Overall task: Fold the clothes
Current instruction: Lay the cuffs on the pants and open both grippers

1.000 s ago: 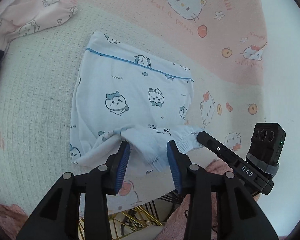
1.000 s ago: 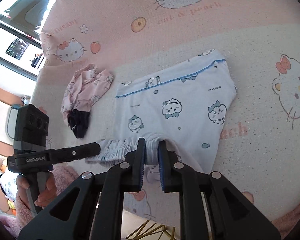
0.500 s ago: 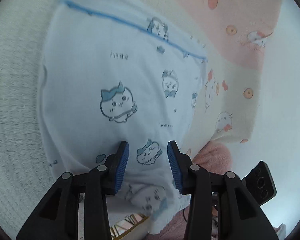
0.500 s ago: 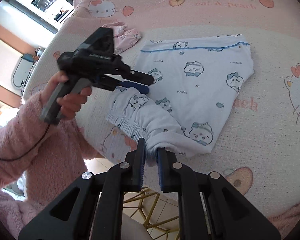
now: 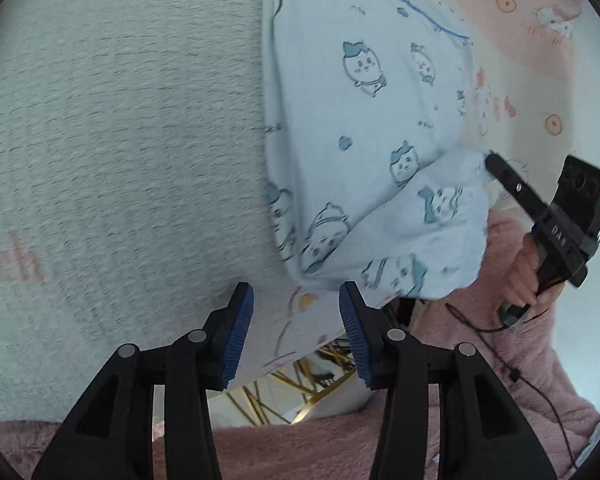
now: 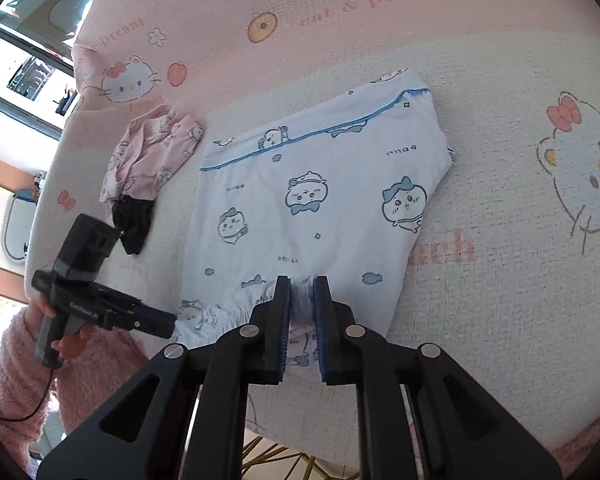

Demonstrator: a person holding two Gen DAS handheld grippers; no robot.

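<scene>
A small pink printed garment (image 6: pixel 152 160) lies left of the pale-blue cartoon-print cotton shorts (image 6: pixel 320 208) spread on the pink cat-print tabletop (image 6: pixel 520 280). Left tongs (image 5: pixel 296 316) gape empty beside the hem; right tongs (image 6: pixel 301 300) pinch the gathered waistband.

The left gripper (image 5: pixel 296 320) hangs with its blue-padded fingers (image 5: pixel 236 332) spread wide and nothing between them, gripped by a hand (image 6: pixel 56 322) in a fuzzy pink sleeve (image 6: pixel 8 384), while the right gripper (image 6: pixel 301 312), also hand-held, has its fingers nearly together, pinching pale blue cloth (image 6: pixel 300 304).
</scene>
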